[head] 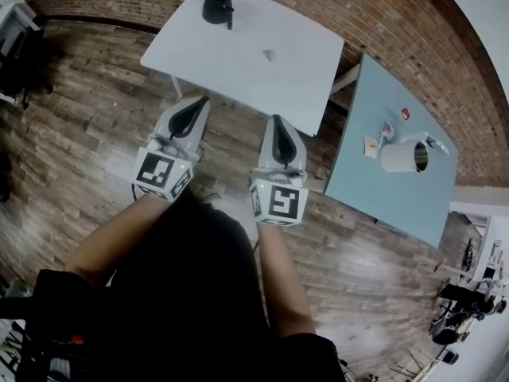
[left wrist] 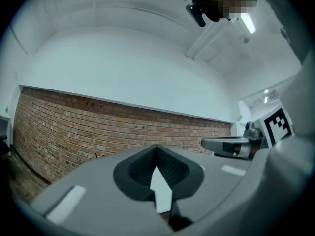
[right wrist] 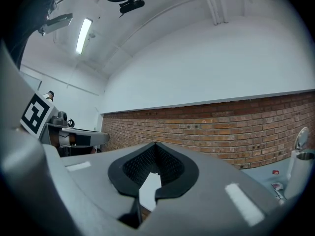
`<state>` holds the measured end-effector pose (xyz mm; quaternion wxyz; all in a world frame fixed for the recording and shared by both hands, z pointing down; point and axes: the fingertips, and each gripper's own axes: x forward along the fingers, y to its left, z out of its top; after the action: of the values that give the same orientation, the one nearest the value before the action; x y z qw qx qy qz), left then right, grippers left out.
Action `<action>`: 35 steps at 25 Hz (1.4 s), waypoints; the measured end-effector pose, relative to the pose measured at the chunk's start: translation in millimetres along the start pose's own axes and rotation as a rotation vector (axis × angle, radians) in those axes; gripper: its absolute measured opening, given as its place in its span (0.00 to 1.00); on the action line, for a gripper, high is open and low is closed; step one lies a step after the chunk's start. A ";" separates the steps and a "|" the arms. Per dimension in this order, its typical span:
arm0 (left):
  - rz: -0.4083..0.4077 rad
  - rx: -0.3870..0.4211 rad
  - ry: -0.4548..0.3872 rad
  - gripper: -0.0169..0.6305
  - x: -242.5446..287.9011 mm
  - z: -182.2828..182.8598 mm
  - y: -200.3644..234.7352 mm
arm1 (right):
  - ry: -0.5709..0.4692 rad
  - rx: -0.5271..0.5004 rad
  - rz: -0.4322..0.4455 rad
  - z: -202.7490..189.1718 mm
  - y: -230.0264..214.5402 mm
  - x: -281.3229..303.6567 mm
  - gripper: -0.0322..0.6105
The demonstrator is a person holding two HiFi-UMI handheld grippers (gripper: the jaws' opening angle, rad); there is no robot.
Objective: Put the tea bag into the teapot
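left gripper [head: 197, 107]: jaws pressed together, empty; held level over the wood floor [head: 95, 126], just short of the white table [head: 203, 54].

right gripper [head: 278, 126]: jaws likewise pressed together, empty; beside the left, near the same table edge.

teapot [head: 216, 5]: black, upright, at the far corner of the white table, close to its edge. cannot tell whether a lid is on.

tea bag [head: 269, 54]: taken to be the small pale scrap lying toward the middle of the white table, well apart from the teapot; too small to confirm.

blue-grey table [head: 398, 205]: to the right, bearing a white cylindrical vessel [head: 404, 156] and small items; judged not part of the task.

stage, as judged: approach only; nothing grasped yet.

hazards, as judged:
- flat, light tea bag likely to be shoved across the tabletop if met with closed jaws; spreading needed first.
- thin grip liable to slip or snag string and tag on the way over.
- teapot near the edge; a nudge at the opening could tip it or push it off.
- lid, if present, would block the drop.
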<state>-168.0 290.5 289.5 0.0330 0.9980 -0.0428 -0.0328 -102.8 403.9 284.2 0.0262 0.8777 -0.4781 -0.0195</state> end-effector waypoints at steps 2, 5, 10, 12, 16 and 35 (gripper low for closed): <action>0.002 0.001 0.011 0.03 -1.2 -3.4 -3.8 | -0.001 0.006 0.005 -0.7 -3.9 -3.5 0.05; 0.004 0.004 0.026 0.03 -1.6 -8.2 -5.0 | -0.027 -0.006 0.042 2.9 -3.1 -2.2 0.08; 0.008 -0.002 0.033 0.03 4.6 -9.5 -0.5 | -0.024 -0.001 0.035 0.6 -13.1 4.5 0.10; 0.011 -0.001 0.031 0.03 7.9 -10.1 2.5 | -0.012 0.002 0.025 -4.7 -17.2 6.4 0.10; 0.009 -0.002 0.042 0.03 18.4 -19.1 11.1 | 0.008 0.011 0.009 -14.1 -23.7 16.0 0.10; -0.062 -0.040 0.057 0.03 144.4 -34.6 83.0 | 0.090 0.001 -0.032 -32.6 -67.0 142.4 0.10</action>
<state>-29.0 197.6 320.6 0.0532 0.9985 -0.0103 -0.0065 32.5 321.4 311.1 0.0469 0.8852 -0.4624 0.0197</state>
